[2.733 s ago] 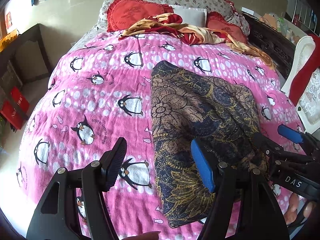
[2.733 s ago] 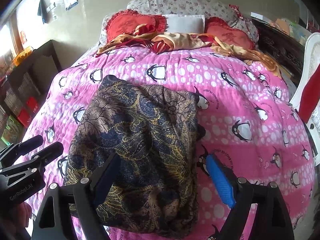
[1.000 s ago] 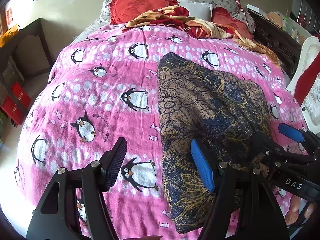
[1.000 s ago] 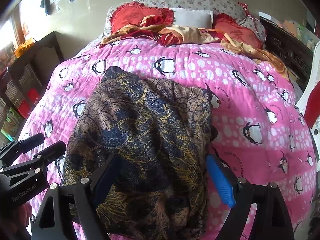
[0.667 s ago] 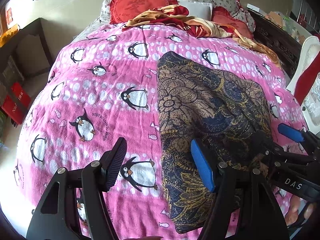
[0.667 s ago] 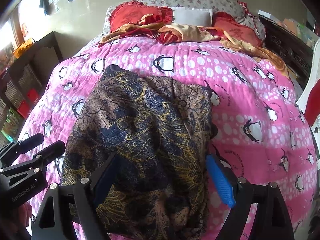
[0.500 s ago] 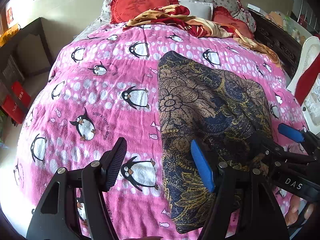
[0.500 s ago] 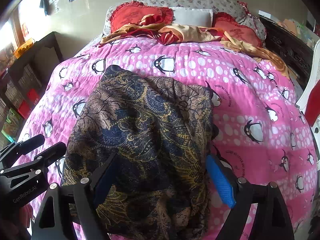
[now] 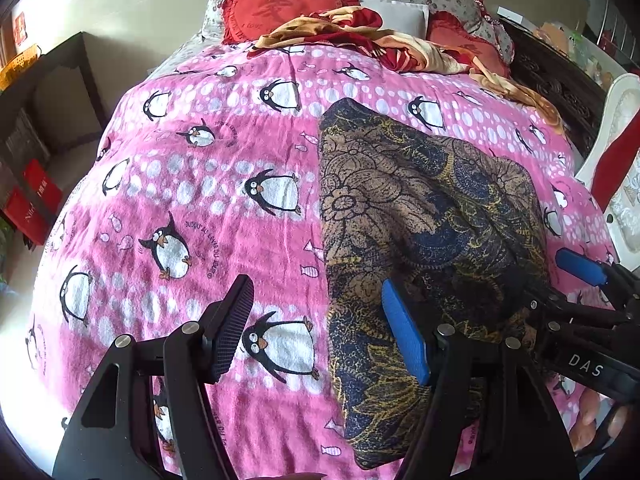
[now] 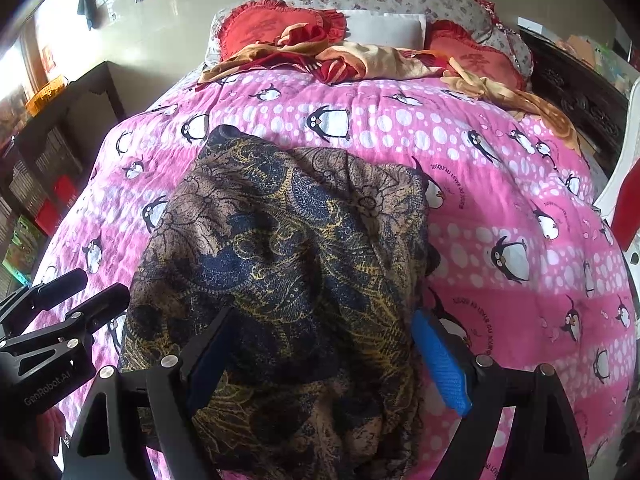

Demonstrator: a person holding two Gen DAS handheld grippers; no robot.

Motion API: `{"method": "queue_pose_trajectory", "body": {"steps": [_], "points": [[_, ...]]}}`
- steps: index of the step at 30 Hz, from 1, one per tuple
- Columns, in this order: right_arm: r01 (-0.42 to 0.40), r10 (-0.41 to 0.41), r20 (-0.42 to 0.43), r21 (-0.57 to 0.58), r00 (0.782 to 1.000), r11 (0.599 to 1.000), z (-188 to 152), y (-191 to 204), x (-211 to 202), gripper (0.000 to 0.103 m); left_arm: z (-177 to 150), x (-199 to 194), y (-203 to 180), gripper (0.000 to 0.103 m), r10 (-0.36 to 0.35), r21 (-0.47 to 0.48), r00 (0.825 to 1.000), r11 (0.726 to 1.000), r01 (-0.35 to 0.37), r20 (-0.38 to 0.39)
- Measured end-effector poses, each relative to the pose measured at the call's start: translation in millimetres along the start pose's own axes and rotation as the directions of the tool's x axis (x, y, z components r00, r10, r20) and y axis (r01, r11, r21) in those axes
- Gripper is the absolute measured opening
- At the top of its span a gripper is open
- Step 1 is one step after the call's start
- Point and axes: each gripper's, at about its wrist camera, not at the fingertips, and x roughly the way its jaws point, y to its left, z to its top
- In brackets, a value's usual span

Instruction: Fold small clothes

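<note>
A dark blue and brown floral garment (image 9: 420, 216) lies folded on the pink penguin bedspread (image 9: 200, 184); it also shows in the right wrist view (image 10: 288, 264). My left gripper (image 9: 320, 320) is open and empty over the garment's left edge, with its right finger above the cloth. My right gripper (image 10: 320, 356) is open and empty above the garment's near part. Each gripper shows in the other's view, the right one (image 9: 560, 284) at the garment's right side and the left one (image 10: 76, 296) at its left side.
Red heart cushions (image 9: 280, 8), a white pillow (image 9: 396, 12) and a heap of red and yellow cloth (image 10: 360, 60) lie at the head of the bed. Dark shelves (image 9: 44, 120) stand left. A dark wooden cabinet (image 9: 560, 84) and a white chair (image 9: 616, 160) stand right.
Both grippers stay open and empty. The views have shifted only slightly, and the garment lies as before.
</note>
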Motion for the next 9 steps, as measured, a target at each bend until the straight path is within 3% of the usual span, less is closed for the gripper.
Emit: {"method": "queue_pose_trajectory", "body": {"steps": [9], "points": [[-0.02, 0.02, -0.024, -0.001, 1.0, 1.0, -4, -6, 13, 0.086, 1, 11, 8, 0.067, -0.005, -0.019, 1.0, 1.0, 0.005, 0.002]]}}
